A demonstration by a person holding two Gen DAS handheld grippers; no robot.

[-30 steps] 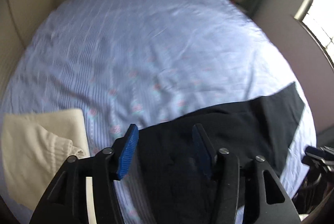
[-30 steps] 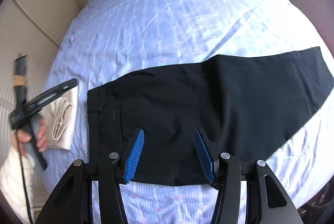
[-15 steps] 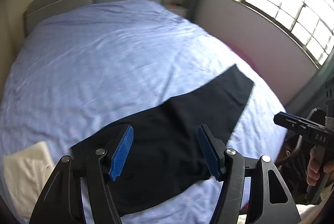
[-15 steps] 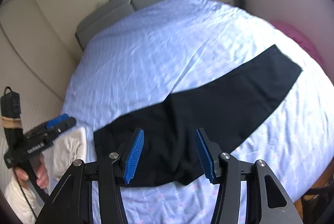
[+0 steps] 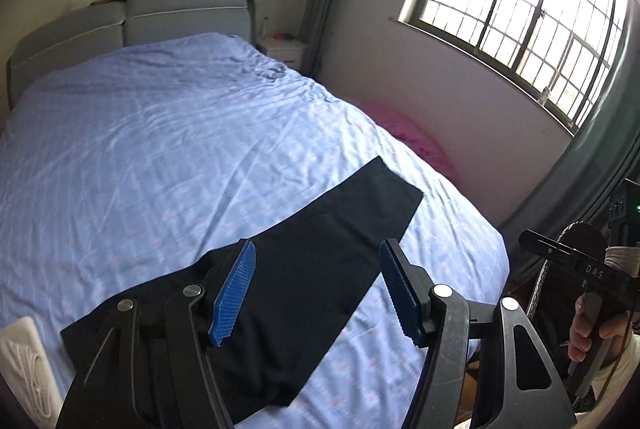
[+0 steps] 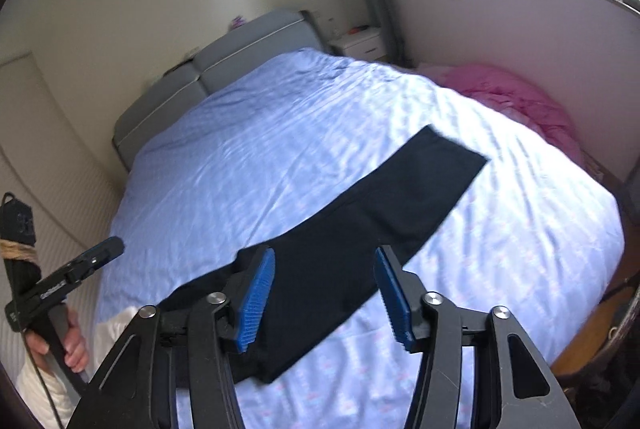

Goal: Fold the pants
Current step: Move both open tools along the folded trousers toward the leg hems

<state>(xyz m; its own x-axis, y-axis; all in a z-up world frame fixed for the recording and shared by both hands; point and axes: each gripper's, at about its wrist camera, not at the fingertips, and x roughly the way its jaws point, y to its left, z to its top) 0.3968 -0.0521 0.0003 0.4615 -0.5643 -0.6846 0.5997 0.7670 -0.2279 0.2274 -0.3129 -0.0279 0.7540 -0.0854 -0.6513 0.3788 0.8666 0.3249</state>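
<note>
Black pants (image 5: pixel 320 261) lie flat on the blue bed sheet (image 5: pixel 160 149), folded lengthwise, with the waist near the bed's front edge and the leg ends pointing to the far right. They also show in the right wrist view (image 6: pixel 360 225). My left gripper (image 5: pixel 316 289) is open and empty, held well above the pants. My right gripper (image 6: pixel 324 297) is open and empty, also high above the pants. In each view the other gripper appears at the frame's edge, held in a hand.
A cream folded garment (image 5: pixel 24 361) lies at the bed's front left corner. A grey headboard (image 5: pixel 132 17) stands at the far end. A pink bundle (image 6: pixel 516 97) lies beside the bed under the window (image 5: pixel 520 1). A white nightstand (image 6: pixel 360 43) stands in the corner.
Both grippers have risen and pulled back from the pants, so more of the bed and room shows. The pants lie still on the sheet.
</note>
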